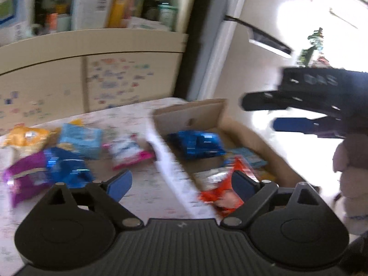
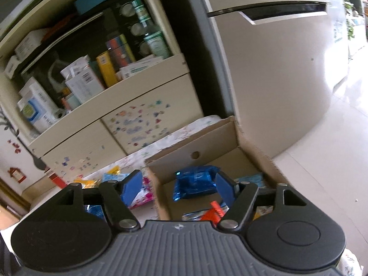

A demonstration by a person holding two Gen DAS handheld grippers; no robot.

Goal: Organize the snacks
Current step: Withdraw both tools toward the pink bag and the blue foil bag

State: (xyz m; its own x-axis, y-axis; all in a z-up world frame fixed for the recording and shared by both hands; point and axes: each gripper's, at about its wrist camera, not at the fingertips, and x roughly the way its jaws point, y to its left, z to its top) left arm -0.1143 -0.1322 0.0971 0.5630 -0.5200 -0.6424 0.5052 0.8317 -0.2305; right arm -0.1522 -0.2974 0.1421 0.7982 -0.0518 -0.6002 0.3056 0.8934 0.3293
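A cardboard box (image 1: pixel 195 115) stands on the patterned table at the right; it also shows in the right wrist view (image 2: pixel 214 142). Inside lie a blue packet (image 1: pixel 197 143), an orange-red packet (image 1: pixel 220 195) and a light blue one (image 1: pixel 248 158). Loose snacks lie left of the box: a yellow bag (image 1: pixel 25 138), a light blue bag (image 1: pixel 80 140), a pink-white packet (image 1: pixel 128 154), a blue packet (image 1: pixel 66 168) and a purple one (image 1: pixel 23 179). My left gripper (image 1: pixel 181 185) is open and empty over the box's left wall. My right gripper (image 2: pixel 178 186) is open and empty above the box; it also shows in the left wrist view (image 1: pixel 264 112).
A cream cabinet (image 2: pixel 115 119) with sticker-covered doors and a shelf of boxes and bottles stands behind the table. A beige fridge (image 2: pixel 276 80) stands to the right on a glossy white floor (image 2: pixel 322 172).
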